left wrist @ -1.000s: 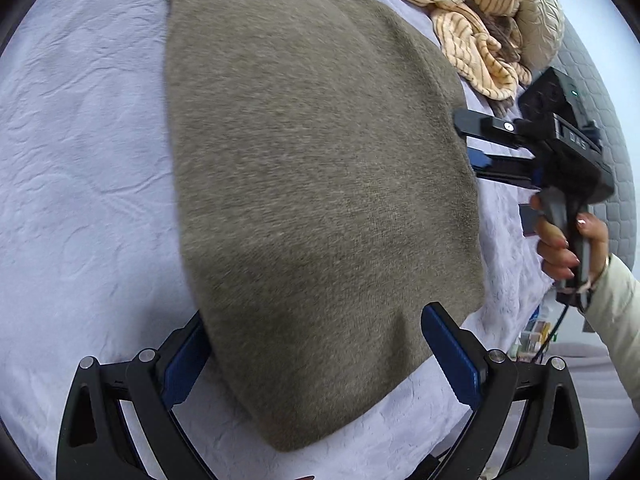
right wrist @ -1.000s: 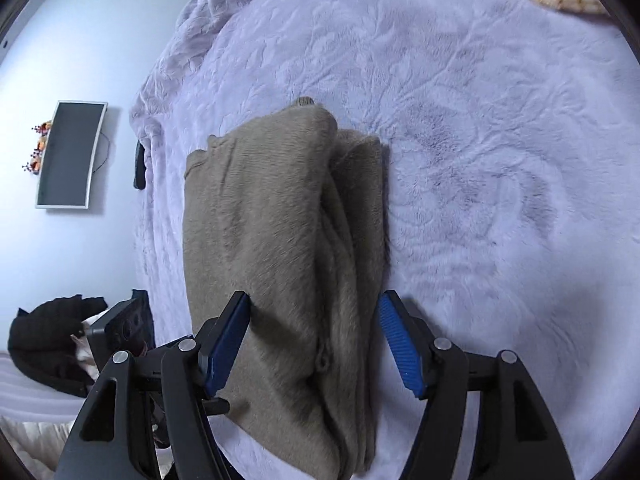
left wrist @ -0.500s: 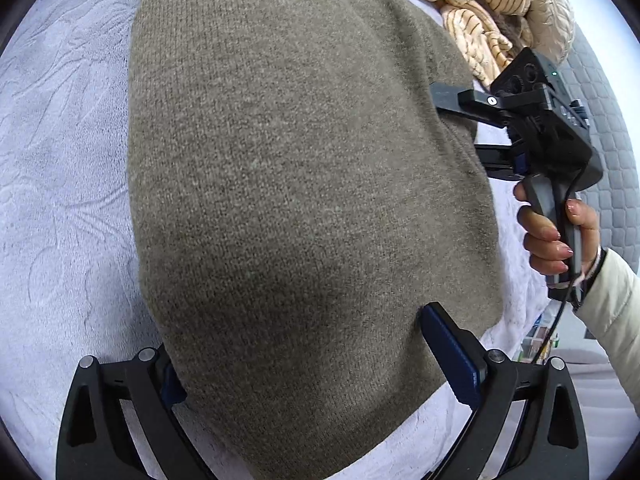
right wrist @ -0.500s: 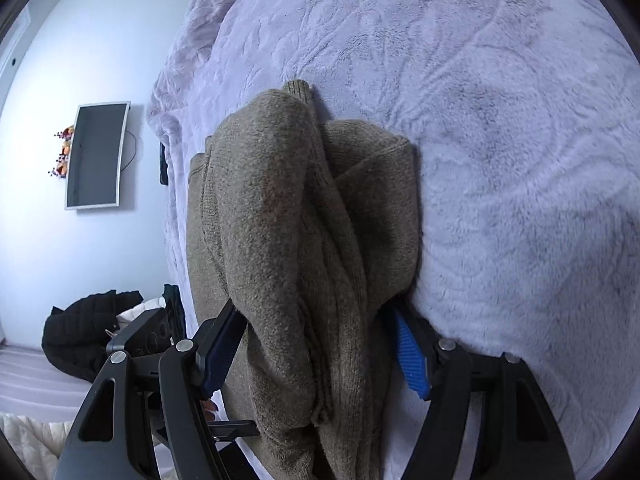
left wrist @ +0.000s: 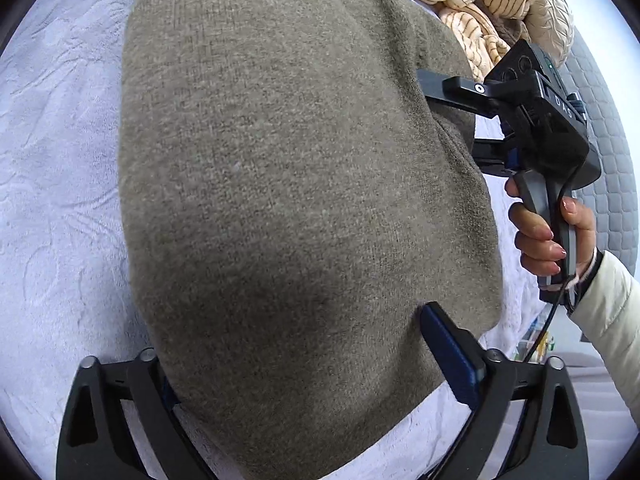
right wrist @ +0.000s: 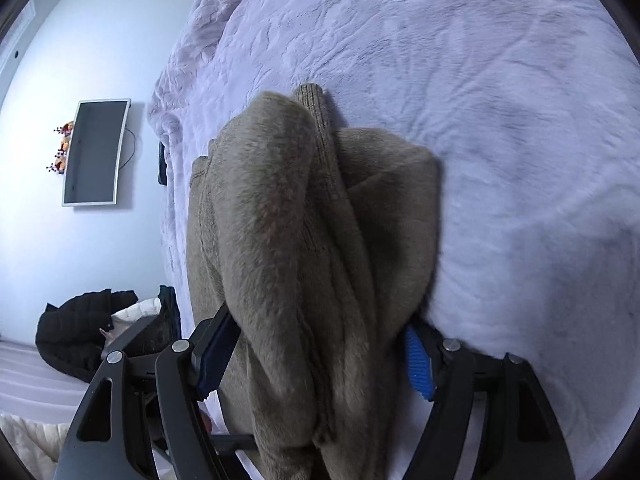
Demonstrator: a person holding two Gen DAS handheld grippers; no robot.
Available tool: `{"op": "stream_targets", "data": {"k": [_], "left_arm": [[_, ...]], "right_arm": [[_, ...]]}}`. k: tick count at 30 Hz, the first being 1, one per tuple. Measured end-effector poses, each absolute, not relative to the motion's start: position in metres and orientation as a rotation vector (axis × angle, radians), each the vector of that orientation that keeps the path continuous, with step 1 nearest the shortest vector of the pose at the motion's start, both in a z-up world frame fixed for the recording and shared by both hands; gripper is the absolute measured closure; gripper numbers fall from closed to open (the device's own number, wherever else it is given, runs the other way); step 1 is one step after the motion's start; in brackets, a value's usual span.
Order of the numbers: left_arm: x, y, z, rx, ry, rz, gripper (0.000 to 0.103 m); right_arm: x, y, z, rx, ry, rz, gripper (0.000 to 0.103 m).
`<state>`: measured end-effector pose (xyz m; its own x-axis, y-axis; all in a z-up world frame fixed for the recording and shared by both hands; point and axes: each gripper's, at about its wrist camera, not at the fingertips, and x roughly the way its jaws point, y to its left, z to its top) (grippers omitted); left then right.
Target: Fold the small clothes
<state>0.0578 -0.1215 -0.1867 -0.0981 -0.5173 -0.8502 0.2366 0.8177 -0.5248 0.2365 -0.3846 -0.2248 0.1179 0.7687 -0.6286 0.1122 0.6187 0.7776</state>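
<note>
An olive-brown knit sweater (left wrist: 288, 200), folded into a long bundle, lies on the lilac bed cover (left wrist: 60, 200). My left gripper (left wrist: 296, 340) straddles its near end and its jaws are closing. The sweater lies between them and covers the left pad, while the blue right pad meets its edge. In the right wrist view the sweater (right wrist: 304, 240) is bunched into ridges between the pads of my right gripper (right wrist: 316, 324). The fabric bulges over both pads, and the jaws stand apart. From the left wrist view, the right gripper (left wrist: 448, 116) has one finger over the sweater's side and one behind its edge.
A heap of cream striped clothes (left wrist: 480, 8) lies at the far end of the bed beside a grey quilted surface (left wrist: 612, 168). A hand (left wrist: 540, 236) in a pale sleeve holds the right gripper. Off the bed are a wall screen (right wrist: 96, 152) and a black jacket (right wrist: 76, 332).
Both grippers have come closer onto the sweater. The fabric has bunched up between the right pads. The left gripper's left pad has gone under the cloth.
</note>
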Motion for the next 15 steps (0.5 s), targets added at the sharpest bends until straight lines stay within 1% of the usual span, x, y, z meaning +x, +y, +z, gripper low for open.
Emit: {"op": "stream_targets", "data": {"k": [1,2,3,4,5,7,9,11,15], "left_arm": [[0.057,-0.120,-0.185,-0.224,1.542,-0.622,0.023],[0.056,-0.115,-0.183,-0.236,1.531,-0.611,0.034],[0.056,-0.111,-0.179,-0.261,1.517,-0.615,0.040],[0.054,-0.105,-0.176,-0.279,1.505,-0.622,0.050],[0.054,-0.103,-0.173,-0.293,1.492,-0.632,0.058],[0.054,-0.100,-0.166,-0.308,1.475,-0.654,0.064],[0.053,-0.098,-0.157,-0.313,1.457,-0.676,0.064],[0.053,-0.096,-0.149,-0.324,1.446,-0.696,0.068],[0.049,-0.086,-0.134,-0.352,1.425,-0.718,0.068]], "right_arm": [[0.235,-0.384,-0.223,0.813,1.394,0.560,0.042],[0.233,-0.386,-0.221,0.824,1.391,0.560,0.046],[0.230,-0.389,-0.219,0.839,1.385,0.558,0.052],[0.227,-0.392,-0.216,0.852,1.373,0.559,0.056],[0.225,-0.394,-0.212,0.860,1.363,0.561,0.056],[0.222,-0.393,-0.205,0.876,1.349,0.567,0.058],[0.220,-0.390,-0.198,0.893,1.336,0.582,0.059],[0.218,-0.386,-0.190,0.902,1.327,0.594,0.059],[0.213,-0.379,-0.173,0.935,1.307,0.630,0.063]]}}
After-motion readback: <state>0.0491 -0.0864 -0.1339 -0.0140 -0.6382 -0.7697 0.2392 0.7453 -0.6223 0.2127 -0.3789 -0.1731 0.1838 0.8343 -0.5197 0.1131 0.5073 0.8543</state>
